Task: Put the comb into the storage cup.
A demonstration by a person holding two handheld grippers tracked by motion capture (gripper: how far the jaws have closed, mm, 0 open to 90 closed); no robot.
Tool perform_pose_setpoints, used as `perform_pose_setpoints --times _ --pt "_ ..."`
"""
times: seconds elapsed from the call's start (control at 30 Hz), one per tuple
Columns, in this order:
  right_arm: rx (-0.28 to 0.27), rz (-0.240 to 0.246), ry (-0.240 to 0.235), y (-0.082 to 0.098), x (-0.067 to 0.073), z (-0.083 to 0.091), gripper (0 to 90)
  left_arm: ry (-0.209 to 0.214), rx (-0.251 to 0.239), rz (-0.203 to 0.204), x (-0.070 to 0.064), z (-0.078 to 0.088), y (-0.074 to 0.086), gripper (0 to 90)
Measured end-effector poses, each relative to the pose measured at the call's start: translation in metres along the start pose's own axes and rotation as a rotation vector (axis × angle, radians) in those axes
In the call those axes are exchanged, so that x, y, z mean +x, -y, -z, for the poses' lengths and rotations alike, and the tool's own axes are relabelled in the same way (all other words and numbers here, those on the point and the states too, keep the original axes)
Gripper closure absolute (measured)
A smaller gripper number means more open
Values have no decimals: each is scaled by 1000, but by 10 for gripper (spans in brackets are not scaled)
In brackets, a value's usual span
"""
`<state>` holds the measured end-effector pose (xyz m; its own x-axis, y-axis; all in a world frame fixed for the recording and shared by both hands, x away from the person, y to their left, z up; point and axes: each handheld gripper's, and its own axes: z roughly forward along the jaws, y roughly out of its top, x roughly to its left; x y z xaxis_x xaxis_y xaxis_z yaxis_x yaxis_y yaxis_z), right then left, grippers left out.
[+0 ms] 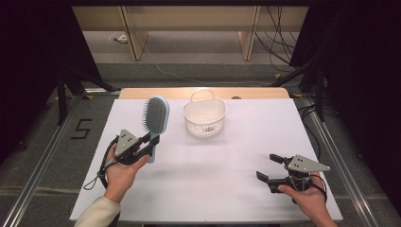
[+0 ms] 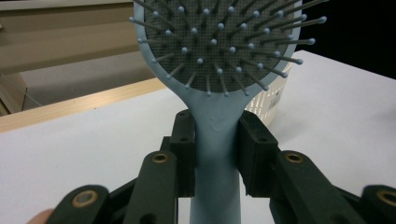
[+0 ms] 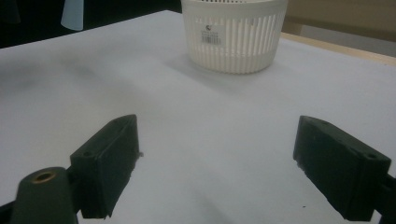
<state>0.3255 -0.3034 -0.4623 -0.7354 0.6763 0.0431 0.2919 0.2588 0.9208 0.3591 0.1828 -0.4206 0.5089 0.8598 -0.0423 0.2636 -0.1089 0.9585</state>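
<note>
High view, hairbrush handle clamped between left gripper fingers

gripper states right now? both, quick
Left gripper: shut on the hairbrush, clamped at its handle, brush raised off the table.
Right gripper: open, jaws wide apart, holding nothing.

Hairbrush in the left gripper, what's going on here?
A person at the white table works a gripper in each hand. The left gripper is clamped on the handle of a light blue hairbrush, holding it upright above the table with the bristles toward its own camera. The white slotted basket sits at the far middle of the table, with nothing visible inside. The right gripper hangs open near the right front, holding nothing.
</note>
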Motion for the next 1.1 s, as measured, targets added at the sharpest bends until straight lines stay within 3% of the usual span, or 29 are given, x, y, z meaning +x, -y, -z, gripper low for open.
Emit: perform_pose_setpoints --times 1.1 --pt "0 -2 -1 0 0 0 154 35 -75 -6 -4 -16 -18 697"
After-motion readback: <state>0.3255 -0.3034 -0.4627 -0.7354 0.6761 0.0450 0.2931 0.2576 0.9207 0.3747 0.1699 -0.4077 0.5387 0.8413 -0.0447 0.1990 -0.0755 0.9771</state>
